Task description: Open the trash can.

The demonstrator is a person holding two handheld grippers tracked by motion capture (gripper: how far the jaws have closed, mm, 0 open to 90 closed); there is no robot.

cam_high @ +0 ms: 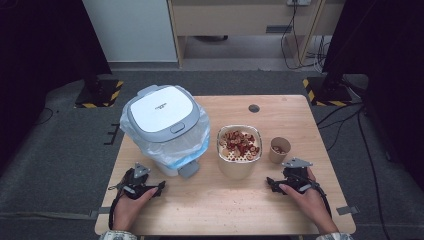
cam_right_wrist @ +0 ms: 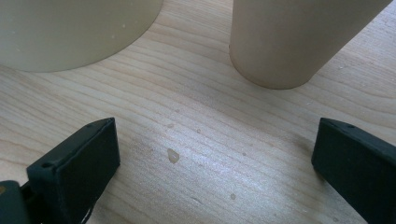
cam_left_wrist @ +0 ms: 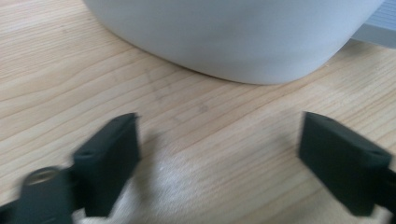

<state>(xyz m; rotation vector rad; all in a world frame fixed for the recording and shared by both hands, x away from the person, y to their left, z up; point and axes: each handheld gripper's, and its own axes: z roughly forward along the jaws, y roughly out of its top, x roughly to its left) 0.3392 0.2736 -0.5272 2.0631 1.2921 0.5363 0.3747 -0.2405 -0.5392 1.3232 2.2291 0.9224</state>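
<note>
Both the left gripper and the right gripper are being held released; beside the bowl, the small cup is risking being knocked over.

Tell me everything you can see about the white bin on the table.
The bin stands upright on the left part of the wooden table. It looks like white plastic, with a closed grey-rimmed lid, a small grey pedal at its base, and a clear bag liner bunched around its sides. Nothing grips it; the left gripper rests nearby.
</note>
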